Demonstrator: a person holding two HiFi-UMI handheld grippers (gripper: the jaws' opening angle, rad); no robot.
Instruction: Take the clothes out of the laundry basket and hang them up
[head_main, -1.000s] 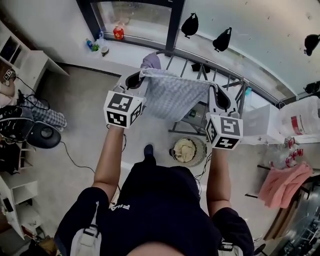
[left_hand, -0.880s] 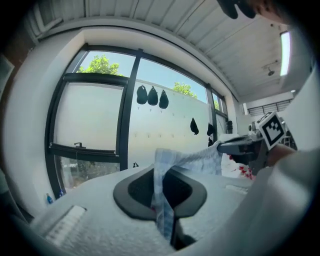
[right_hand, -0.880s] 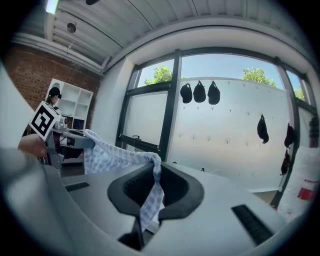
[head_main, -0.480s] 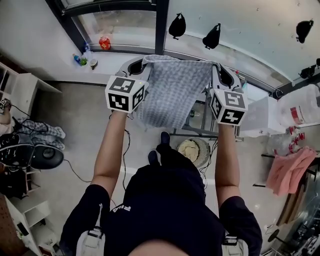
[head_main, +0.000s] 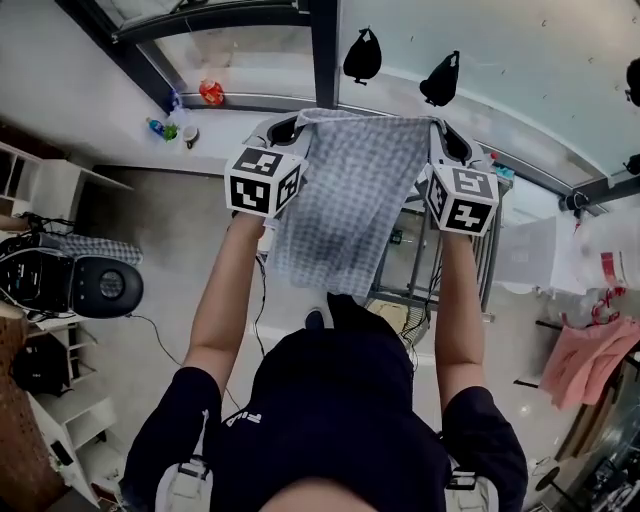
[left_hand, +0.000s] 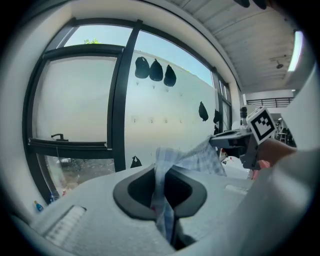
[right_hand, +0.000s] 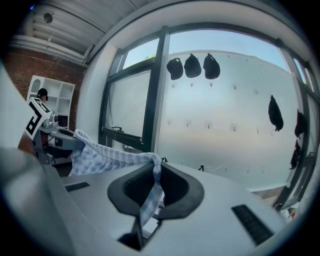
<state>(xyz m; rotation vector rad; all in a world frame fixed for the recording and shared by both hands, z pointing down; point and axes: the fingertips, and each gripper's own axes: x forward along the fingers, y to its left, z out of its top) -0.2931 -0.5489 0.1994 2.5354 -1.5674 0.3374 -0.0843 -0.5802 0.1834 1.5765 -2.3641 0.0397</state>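
The pale grey floor (head_main: 190, 230) carries a metal drying rack (head_main: 410, 297), standing near the window wall. Off to the left a black rounded seat-like thing (head_main: 100, 287) rests on it, with a thin black cable (head_main: 150, 328) trailing across the bare floor beside it. A white shelf unit (head_main: 65, 425) stands at the lower left. Along the window a low white ledge (head_main: 240, 105) holds a red container (head_main: 211, 92), small bottles (head_main: 160, 128) and a cup (head_main: 188, 132).
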